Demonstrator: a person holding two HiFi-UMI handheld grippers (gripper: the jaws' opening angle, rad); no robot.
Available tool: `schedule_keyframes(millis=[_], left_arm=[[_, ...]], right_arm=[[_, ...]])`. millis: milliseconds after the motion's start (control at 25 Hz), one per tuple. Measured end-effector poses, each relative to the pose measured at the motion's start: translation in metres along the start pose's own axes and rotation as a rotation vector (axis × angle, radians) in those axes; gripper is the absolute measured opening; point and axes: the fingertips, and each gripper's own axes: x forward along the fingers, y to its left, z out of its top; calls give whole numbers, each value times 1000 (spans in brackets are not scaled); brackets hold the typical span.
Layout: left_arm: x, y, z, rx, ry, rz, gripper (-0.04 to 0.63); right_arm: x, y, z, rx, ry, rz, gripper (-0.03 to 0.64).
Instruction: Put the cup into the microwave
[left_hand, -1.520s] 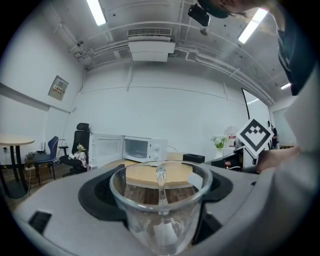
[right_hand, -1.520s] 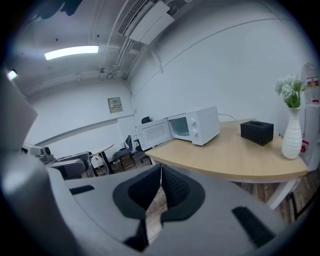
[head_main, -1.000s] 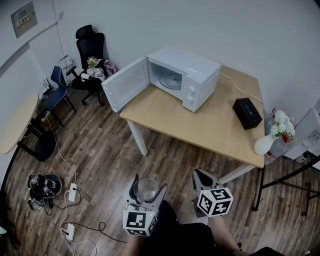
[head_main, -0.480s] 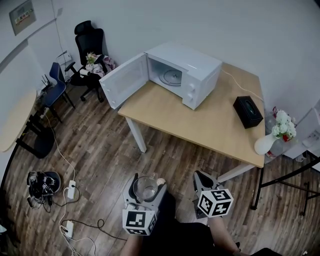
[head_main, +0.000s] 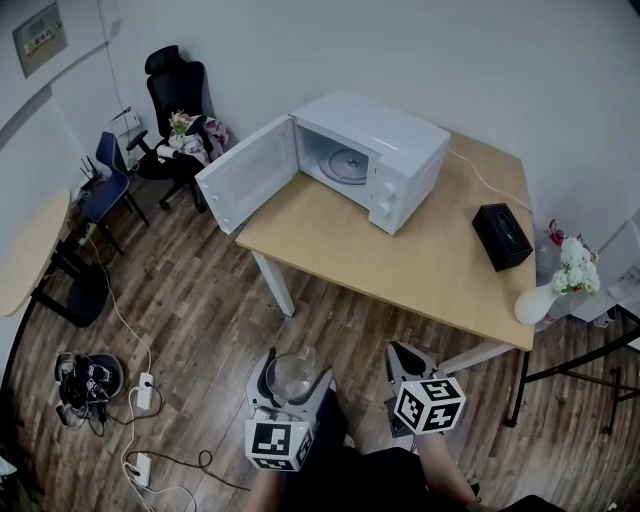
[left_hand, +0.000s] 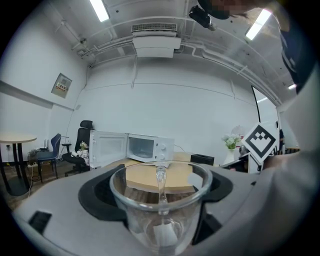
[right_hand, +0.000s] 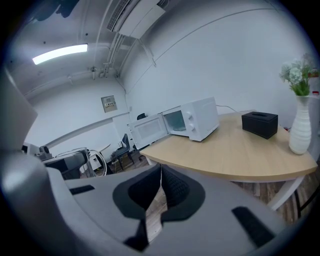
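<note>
Left hand-held gripper (head_main: 295, 373) clamps glass cup (left_hand: 160, 210) upright for carrying | right hand-held gripper (right_hand: 158, 192) closed to a slit, empty, spare | microwave (head_main: 385, 140) on worktop (head_main: 400, 255), door (head_main: 245, 175) open, well apart

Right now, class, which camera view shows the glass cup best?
The left gripper view: the cup fills the foreground, rim and clear walls plain. The head view shows the cup small from above; the right gripper view does not show it.
</note>
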Motion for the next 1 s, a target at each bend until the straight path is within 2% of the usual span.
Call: schedule_keyframes(millis=[600,1000], left_arm=[[93,57,25,14,-4,-51,431],[138,90,40,28,-5,-87,431]], right_arm=[[93,-10,64,-4,-26,-26,-5],[131,-16,88,4,-25,-69,-5]])
